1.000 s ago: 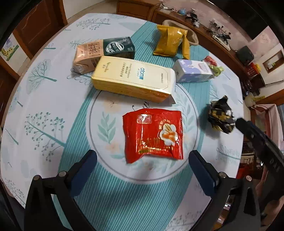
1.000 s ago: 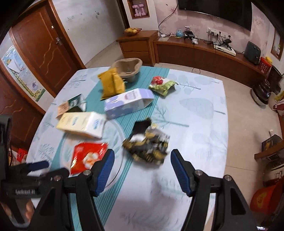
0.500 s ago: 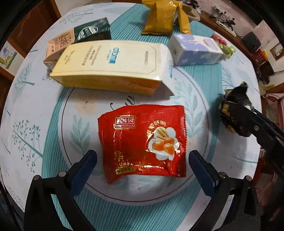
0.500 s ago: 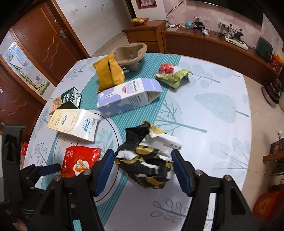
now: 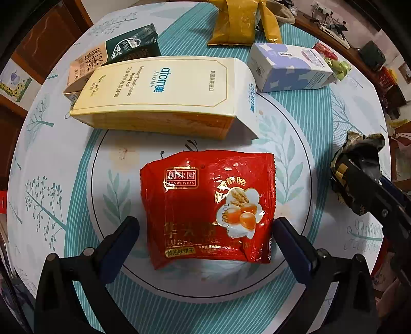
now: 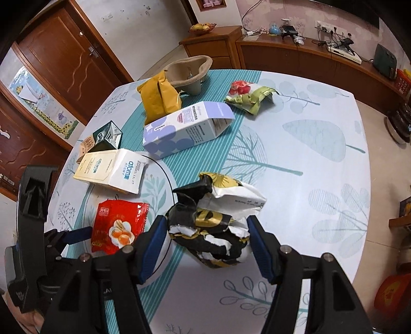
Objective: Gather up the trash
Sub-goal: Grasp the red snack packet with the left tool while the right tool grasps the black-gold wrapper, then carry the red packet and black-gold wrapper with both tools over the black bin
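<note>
A red snack packet [image 5: 208,205] lies flat on the round table's cloth [image 5: 51,179], its near end between the open fingers of my left gripper [image 5: 205,233]. The packet also shows in the right wrist view [image 6: 118,226], with the left gripper [image 6: 74,235] beside it. A crumpled black, gold and white wrapper [image 6: 215,221] sits between the fingers of my right gripper [image 6: 205,239], which stand close to its sides; I cannot tell if they touch. In the left wrist view the wrapper [image 5: 359,164] is at the right edge.
A cream toothpaste box [image 5: 164,95], a purple-and-white carton [image 5: 290,66], a pink and dark green carton [image 5: 113,56], a yellow bag [image 5: 241,23], a green and red wrapper [image 6: 249,95] and a brown paper tray [image 6: 190,72] lie farther back. The table edge [image 6: 359,179] is at the right.
Both grippers have moved forward and down. The red packet now lies between the left fingers, and the crumpled wrapper between the right fingers, which have narrowed around it.
</note>
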A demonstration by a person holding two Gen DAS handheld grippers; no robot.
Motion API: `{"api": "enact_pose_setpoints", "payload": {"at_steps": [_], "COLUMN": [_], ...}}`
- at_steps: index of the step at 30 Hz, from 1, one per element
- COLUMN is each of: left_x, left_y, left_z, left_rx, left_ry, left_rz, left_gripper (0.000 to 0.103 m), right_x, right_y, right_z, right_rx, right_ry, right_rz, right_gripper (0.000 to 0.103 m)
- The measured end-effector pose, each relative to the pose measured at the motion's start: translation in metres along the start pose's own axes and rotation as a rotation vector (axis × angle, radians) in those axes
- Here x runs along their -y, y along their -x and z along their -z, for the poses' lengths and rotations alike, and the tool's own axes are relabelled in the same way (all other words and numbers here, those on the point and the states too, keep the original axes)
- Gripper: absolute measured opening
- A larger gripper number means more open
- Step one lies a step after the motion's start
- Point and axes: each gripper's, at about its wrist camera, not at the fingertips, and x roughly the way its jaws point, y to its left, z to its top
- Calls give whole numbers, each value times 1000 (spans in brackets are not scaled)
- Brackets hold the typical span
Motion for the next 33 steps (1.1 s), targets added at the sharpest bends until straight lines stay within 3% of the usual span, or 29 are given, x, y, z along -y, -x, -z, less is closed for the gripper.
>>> {"api": "enact_pose_setpoints", "payload": {"at_steps": [9, 12, 15, 18, 19, 20, 26, 33], "left_x": [-2, -6, -14, -20, -23, -26, -57, -90], "left_y": [2, 5, 14, 17, 17, 19, 31, 70], "left_z": [-7, -4, -4, -4, -3, -2, 14, 58], "left_rx": [-3, 21, 62, 63, 65, 76, 76, 143], "left_ry": [-9, 3, 23, 22, 23, 18, 51, -17], "left_rz": [-3, -5, 4, 37, 43, 27, 115, 204], "left_gripper": [102, 93, 65, 57, 40, 14, 13, 13], "right_x": [2, 2, 2, 1, 0, 0, -19, -57], "right_y": [1, 4, 5, 9, 11, 12, 31, 66], "right_z": [4, 9, 12, 15, 16, 17, 29, 62], "right_rx": [5, 12, 18, 33, 37, 39, 66, 103], "right_ry": [-8, -7, -15, -32, -40, -47, -54, -65], "right_rz": [-13, -15, -16, -16, -19, -25, -64, -99], "right_gripper": [60, 58, 56, 54, 53, 52, 45, 41]}}
